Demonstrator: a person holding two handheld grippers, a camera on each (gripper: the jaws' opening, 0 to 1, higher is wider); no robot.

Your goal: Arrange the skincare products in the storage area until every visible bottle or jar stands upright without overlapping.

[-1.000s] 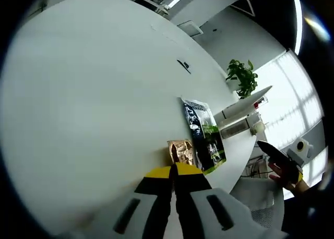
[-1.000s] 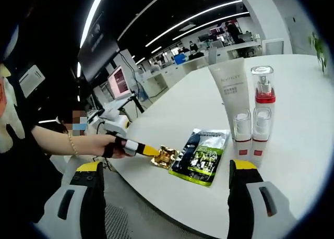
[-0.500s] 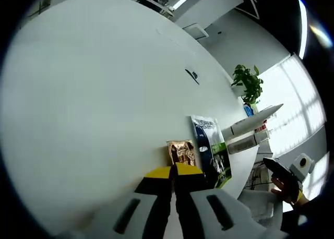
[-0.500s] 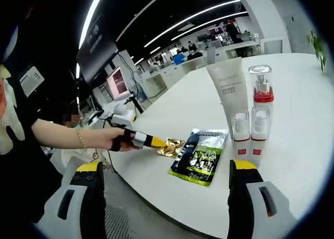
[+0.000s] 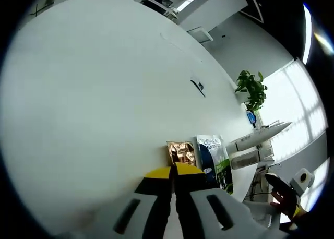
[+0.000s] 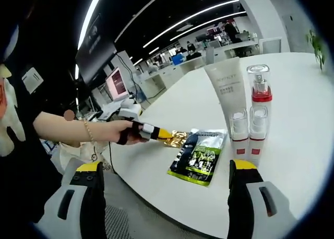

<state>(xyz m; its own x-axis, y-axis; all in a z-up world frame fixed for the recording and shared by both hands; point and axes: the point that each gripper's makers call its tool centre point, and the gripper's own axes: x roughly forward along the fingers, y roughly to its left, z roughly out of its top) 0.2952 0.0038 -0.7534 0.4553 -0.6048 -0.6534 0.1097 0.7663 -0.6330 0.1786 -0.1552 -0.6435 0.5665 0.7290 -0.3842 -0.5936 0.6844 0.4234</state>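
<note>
While its yellow-tipped jaws press together on the near edge of a small gold foil sachet [image 5: 181,152], the left claw [image 5: 174,172] holds that packet just above the white tabletop [image 5: 94,93], seen from the left gripper view. Just right of the sachet lies a flat black-and-green pouch [image 5: 214,155], and beyond it the bottles show small and sideways at the tabletop's right edge. In the right gripper view the right claw [image 6: 167,184] is spread wide with nothing between its jaws, hovering off the near edge of the tabletop. Ahead of it stand a white tube [image 6: 225,90], a tall clear pump bottle with a red band [image 6: 260,95], and two smaller clear bottles [image 6: 239,133] in front, all upright and close together. A hand [image 6: 119,132] reaches in from the left with the other claw.
</note>
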